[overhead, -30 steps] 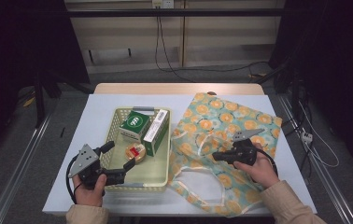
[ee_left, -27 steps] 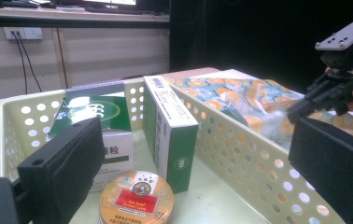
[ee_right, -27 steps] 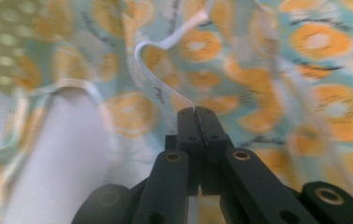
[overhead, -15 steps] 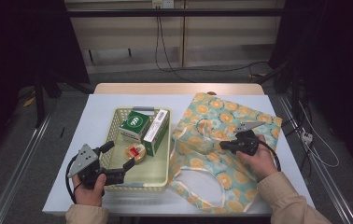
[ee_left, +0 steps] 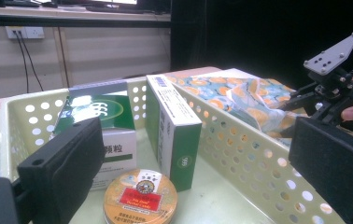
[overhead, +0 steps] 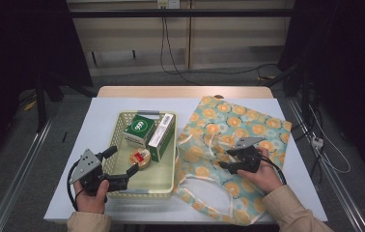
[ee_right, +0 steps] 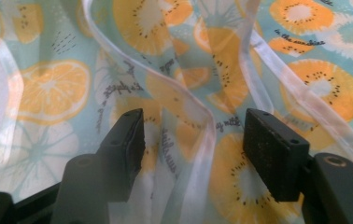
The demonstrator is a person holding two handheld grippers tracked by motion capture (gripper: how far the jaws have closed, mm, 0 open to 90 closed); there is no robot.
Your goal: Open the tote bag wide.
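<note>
**A:** Where does the bag lie from the right gripper (overhead: 225, 162) just now?

**B:** Right under it. The fruit-print tote bag (overhead: 248, 121) is spread flat over the right half of the table (overhead: 103, 108), its long axis running from about seven o'clock, where the mouth and handles are, up to one o'clock. The gripper hangs over the mouth end, nose pointing to nine o'clock, toward the basket (overhead: 144, 192).

**A:** And what is it after?

**B:** I'd guess the white handle strap (ee_right: 202, 154). In the right gripper view a loop of it rises straight between the two jaws, at twelve o'clock from the gripper.

**A:** Has it got hold?

**B:** No. The jaws have just been opening and now stand fairly wide, with the strap and a fold of cloth in the gap and neither pad pressing on them.

**A:** The left gripper (overhead: 122, 166)?

**B:** Well apart from the bag, over at its nine o'clock, above the near end of the basket. Jaws wide, holding nothing. The round tin (ee_left: 139, 198) lies just ahead of them, with the two green-and-white boxes (overhead: 149, 130) beyond it at twelve o'clock.

**A:** So the right hand is the nearer one.

**B:** By far. I'd say the bag is its job.
</note>
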